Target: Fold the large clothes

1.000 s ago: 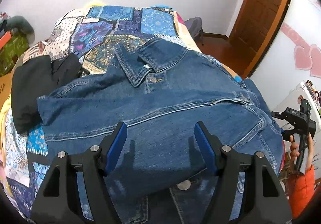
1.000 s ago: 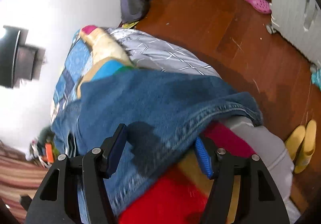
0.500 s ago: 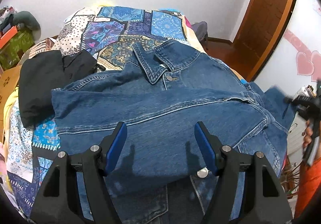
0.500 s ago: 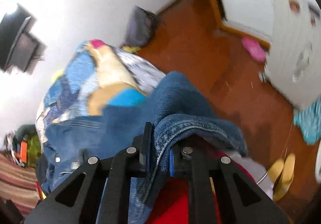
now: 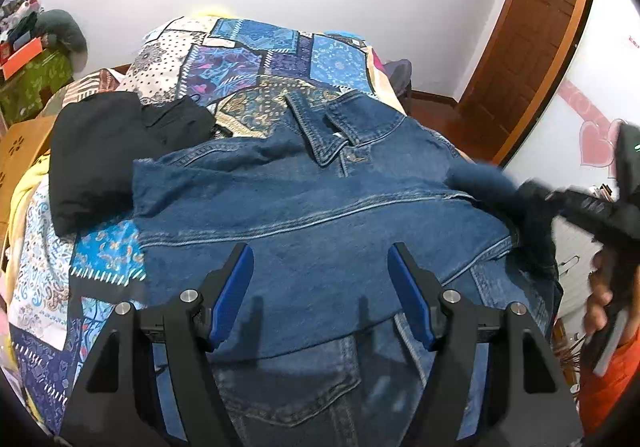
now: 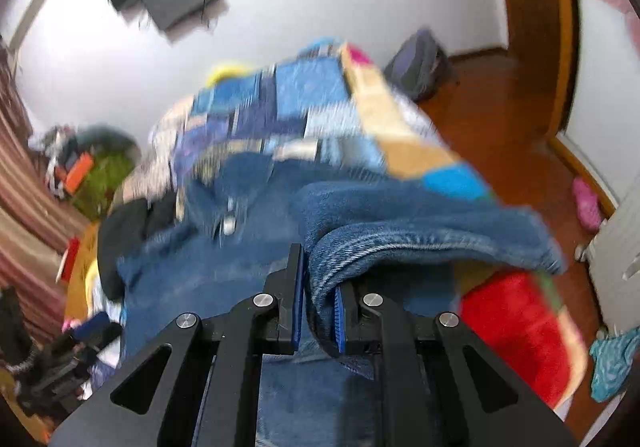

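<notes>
A blue denim jacket [image 5: 304, 215] lies spread on the patchwork bedspread [image 5: 256, 59], collar toward the far wall. My left gripper [image 5: 320, 279] hovers open above the jacket's lower body with nothing between its blue pads. In the right wrist view my right gripper [image 6: 318, 287] is shut on the denim sleeve [image 6: 420, 231], which it holds lifted over the bed's right edge. The left wrist view shows that same gripper [image 5: 588, 203], blurred, at the right with the sleeve [image 5: 480, 179] raised off the jacket.
A black garment [image 5: 104, 151] lies left of the jacket. A wooden door [image 5: 536, 31] and wood floor [image 6: 500, 115] are to the right of the bed, with a dark bag [image 6: 420, 67] by the wall. A red blanket [image 6: 516, 327] hangs at the bed's right side. A person's hand [image 5: 600, 295] is at the right.
My right gripper closed on the sleeve, then lifted it and rolled back toward the bed. The left gripper drew back a little, staying open over the jacket.
</notes>
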`<action>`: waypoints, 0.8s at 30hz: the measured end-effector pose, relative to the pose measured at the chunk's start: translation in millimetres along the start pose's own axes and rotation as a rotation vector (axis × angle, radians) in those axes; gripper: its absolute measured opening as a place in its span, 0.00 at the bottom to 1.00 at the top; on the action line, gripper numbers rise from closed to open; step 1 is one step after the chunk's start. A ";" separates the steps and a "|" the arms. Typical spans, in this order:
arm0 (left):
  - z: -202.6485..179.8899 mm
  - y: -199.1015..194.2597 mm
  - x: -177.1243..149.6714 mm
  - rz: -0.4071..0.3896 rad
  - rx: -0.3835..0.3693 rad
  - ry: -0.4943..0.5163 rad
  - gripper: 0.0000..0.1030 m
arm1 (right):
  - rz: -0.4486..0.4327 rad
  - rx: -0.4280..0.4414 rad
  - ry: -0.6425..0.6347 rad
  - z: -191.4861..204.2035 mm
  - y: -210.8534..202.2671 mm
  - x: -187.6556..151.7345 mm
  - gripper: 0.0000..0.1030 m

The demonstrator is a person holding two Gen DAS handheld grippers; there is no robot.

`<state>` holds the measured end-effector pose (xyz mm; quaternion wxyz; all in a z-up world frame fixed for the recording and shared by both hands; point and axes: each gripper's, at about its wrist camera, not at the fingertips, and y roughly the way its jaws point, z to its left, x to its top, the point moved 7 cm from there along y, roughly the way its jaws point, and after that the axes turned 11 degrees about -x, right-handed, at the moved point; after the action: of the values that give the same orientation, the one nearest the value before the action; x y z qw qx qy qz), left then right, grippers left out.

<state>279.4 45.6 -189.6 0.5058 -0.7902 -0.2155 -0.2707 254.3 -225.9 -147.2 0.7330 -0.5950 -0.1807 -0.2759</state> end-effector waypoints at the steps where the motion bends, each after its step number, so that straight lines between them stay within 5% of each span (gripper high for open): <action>1: 2.5 -1.5 -2.3 0.002 0.002 -0.003 0.66 | 0.037 0.004 -0.002 2.3 9.6 -8.7 0.11; 6: 13.4 -5.0 -14.3 0.016 0.012 -0.026 0.66 | 0.132 -0.040 -0.041 9.0 27.6 -32.6 0.15; 10: 14.5 -4.7 -16.8 0.020 0.016 -0.037 0.66 | 0.161 -0.013 -0.104 12.3 9.4 -35.8 0.44; 12: 12.1 -4.9 -15.7 0.016 0.016 -0.034 0.66 | 0.163 0.010 -0.099 16.3 4.0 -32.7 0.47; 20: -8.3 3.0 -6.8 0.020 0.021 0.008 0.66 | 0.054 -0.035 0.010 -21.4 -24.1 -7.5 0.48; 24: -18.2 11.4 -3.9 0.032 0.025 0.028 0.67 | 0.001 -0.065 0.114 -54.1 -30.4 5.9 0.58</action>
<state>279.7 24.2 -193.7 0.5228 -0.7834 -0.1992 -0.2708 236.7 -283.8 -132.5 0.7224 -0.6019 -0.1293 -0.3148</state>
